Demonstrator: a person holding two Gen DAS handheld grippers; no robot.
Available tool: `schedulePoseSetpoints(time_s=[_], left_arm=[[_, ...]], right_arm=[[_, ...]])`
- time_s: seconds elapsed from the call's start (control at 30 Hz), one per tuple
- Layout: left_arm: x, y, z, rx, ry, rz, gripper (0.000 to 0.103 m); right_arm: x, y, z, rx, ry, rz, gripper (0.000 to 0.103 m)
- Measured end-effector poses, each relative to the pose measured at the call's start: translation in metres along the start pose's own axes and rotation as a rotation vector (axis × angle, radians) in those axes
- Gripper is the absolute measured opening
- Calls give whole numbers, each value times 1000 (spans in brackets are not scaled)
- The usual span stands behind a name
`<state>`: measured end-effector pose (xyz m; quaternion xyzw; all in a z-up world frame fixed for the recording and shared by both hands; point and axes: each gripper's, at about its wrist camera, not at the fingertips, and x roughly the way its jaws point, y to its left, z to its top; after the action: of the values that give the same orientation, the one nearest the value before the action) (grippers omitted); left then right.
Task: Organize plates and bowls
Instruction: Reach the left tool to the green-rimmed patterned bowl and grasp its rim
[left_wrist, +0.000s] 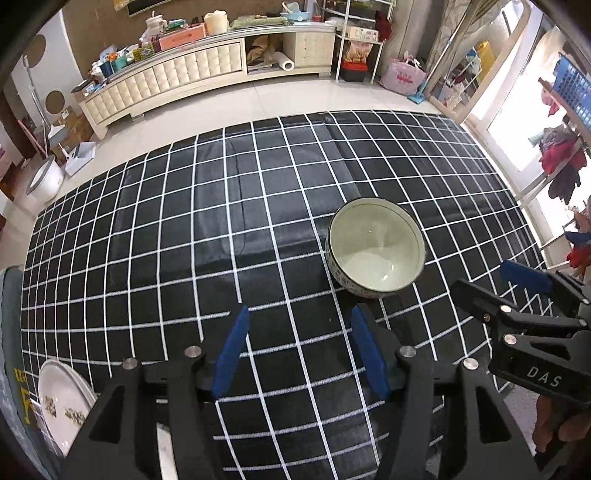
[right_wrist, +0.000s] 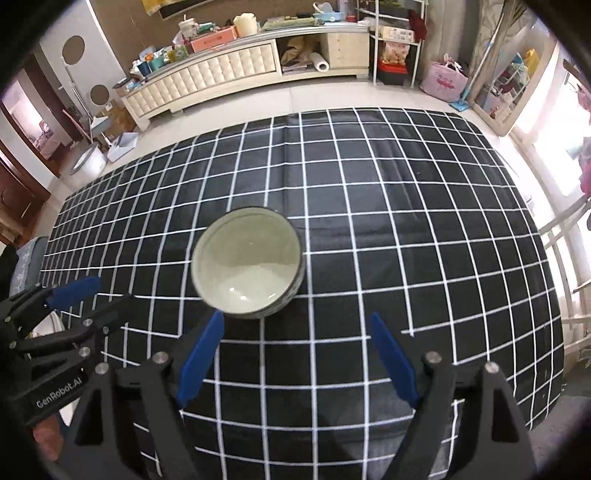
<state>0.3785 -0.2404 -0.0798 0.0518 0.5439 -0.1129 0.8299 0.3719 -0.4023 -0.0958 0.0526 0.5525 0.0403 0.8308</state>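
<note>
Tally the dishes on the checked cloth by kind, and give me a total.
Bowls: 1, the pale green bowl standing upright.
Plates: 1, the white plate at the cloth's near left edge, partly hidden behind the left gripper.
Total: 2

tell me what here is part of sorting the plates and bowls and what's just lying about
For the job: bowl on the checked cloth; plate at the cloth's near left edge.

Just lying about: cabinet with its clutter, paper roll, pink bag, clothes by the window.
</note>
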Motion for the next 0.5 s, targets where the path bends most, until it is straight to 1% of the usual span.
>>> schedulePoseSetpoints(time_s=[0.17,0.3,0.4,0.5], left_arm=[[25,-5,16,10,35,5,56],[48,-10,25,9,79,-3,56],[59,-12,32,19,83,6,56],[68,-12,36,16,63,4,55]], right_arm=[[18,-13,8,29,18,-7,85],[32,-20,11,57,28,19,85],[42,-18,15,56,32,29,85],[54,-12,18,41,48,28,85]])
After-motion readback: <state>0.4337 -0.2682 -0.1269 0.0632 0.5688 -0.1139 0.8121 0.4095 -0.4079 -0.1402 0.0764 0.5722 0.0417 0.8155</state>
